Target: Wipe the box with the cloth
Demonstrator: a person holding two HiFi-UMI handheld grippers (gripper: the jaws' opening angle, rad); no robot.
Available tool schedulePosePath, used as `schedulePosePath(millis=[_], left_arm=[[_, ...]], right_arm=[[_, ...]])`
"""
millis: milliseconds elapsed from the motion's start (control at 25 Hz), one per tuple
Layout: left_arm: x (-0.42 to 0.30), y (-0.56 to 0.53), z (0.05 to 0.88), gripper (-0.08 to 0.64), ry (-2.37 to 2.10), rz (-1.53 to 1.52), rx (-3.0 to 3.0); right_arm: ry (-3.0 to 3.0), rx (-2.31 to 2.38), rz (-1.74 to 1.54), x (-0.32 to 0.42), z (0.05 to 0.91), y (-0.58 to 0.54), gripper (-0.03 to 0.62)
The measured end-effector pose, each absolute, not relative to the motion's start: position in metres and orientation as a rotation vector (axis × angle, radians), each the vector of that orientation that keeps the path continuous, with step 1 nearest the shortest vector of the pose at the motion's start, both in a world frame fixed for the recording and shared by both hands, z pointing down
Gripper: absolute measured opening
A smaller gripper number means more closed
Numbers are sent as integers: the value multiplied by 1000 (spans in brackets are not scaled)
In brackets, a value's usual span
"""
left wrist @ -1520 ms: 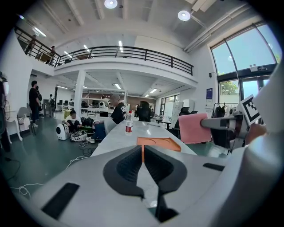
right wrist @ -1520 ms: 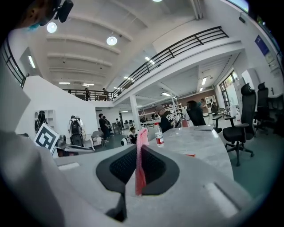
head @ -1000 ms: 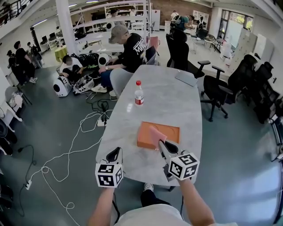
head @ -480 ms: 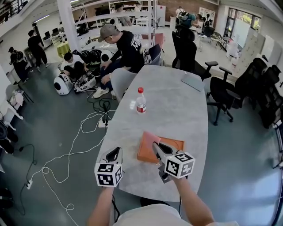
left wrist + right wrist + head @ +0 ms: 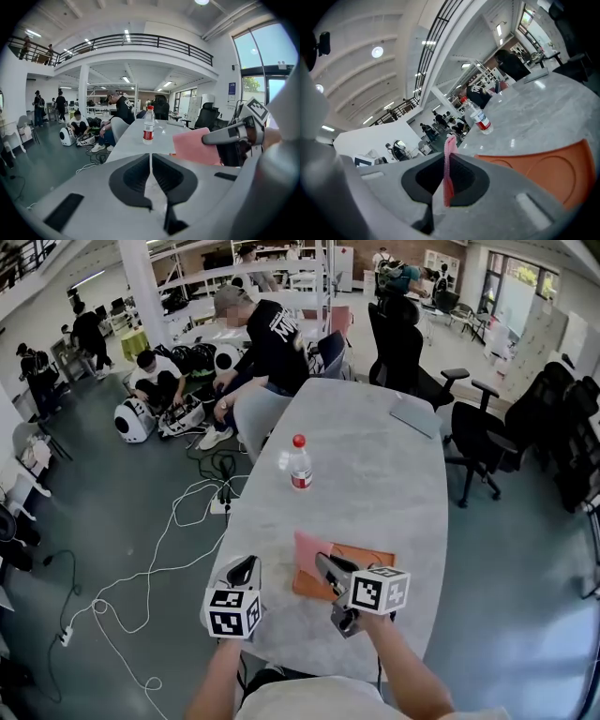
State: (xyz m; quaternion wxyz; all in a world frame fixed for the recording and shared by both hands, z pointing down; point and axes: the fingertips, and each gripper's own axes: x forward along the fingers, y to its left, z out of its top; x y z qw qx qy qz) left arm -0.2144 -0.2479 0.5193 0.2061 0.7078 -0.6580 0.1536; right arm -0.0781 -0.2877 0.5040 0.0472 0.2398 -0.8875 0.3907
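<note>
A flat orange box (image 5: 373,557) lies on the grey table (image 5: 375,474) near its front end. My right gripper (image 5: 325,565) is shut on a pink cloth (image 5: 307,550) and holds it upright over the box's left edge. In the right gripper view the cloth (image 5: 449,154) stands pinched between the jaws, with the box (image 5: 543,169) to the right below. My left gripper (image 5: 243,570) hovers at the table's front left corner, jaws shut with nothing in them. The left gripper view shows its jaws (image 5: 151,164) together and the cloth (image 5: 194,146) to the right.
A water bottle with a red cap (image 5: 300,463) stands mid-table, left of centre. A closed laptop (image 5: 413,417) lies at the far right. Black office chairs (image 5: 478,442) stand right of the table. Cables (image 5: 159,549) trail on the floor to the left, where people sit.
My right gripper has drawn the cloth from the middle of the box toward its left edge and nearer to me. The left gripper has kept its place.
</note>
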Motion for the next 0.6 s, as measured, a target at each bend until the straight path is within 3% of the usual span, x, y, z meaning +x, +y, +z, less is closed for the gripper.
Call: schedulePosePath(millis=[600], left_arm=[[-216, -275, 537, 23, -1615, 479, 2146]], right_arm=[[-2466, 1057, 1035, -80, 561, -309, 15]])
